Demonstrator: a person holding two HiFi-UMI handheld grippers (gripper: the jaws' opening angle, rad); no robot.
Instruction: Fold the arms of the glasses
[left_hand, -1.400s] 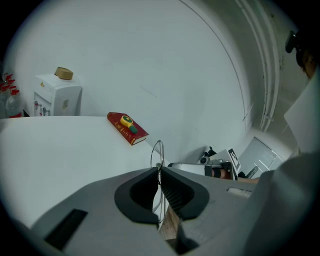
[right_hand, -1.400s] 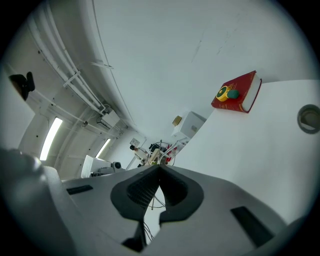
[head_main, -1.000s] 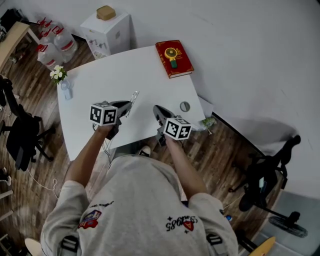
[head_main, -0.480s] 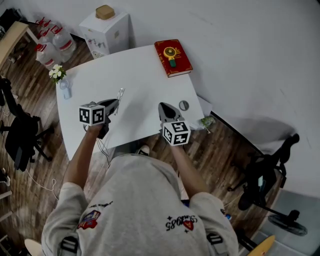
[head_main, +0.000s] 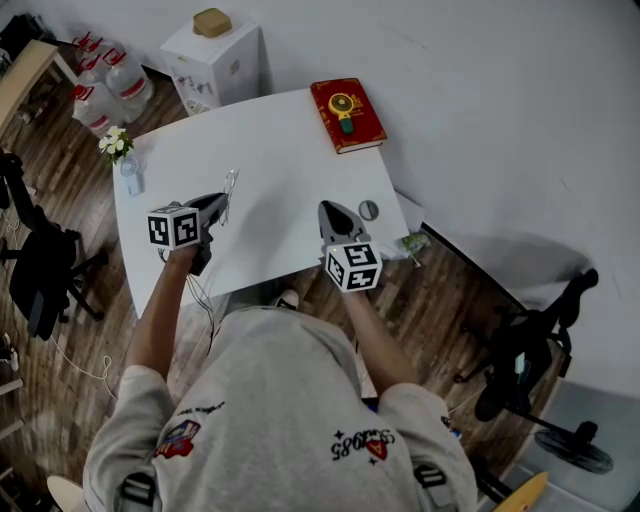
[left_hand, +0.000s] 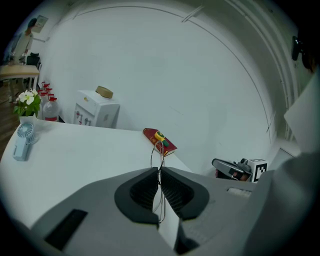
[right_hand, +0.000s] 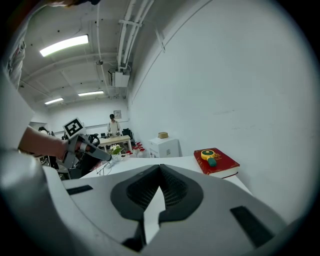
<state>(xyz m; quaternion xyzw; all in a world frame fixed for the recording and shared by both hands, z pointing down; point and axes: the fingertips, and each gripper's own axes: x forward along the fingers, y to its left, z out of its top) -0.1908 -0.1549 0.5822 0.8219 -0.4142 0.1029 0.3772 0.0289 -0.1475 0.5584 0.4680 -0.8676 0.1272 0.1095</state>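
I've carried the left gripper (head_main: 221, 204) leftward across the table (head_main: 290, 150). The glasses (head_main: 230, 184) pinched in its jaws have travelled with it, so they now sit nearer the table's left side than a second ago. The right gripper (head_main: 333, 209) has rolled: its marker cube (head_main: 351, 266) shows at a different tilt, and its nose now points more straight up the head view. The gap between my two grippers has widened. The thin frame is hard to read from above, but it seems tipped slightly differently.
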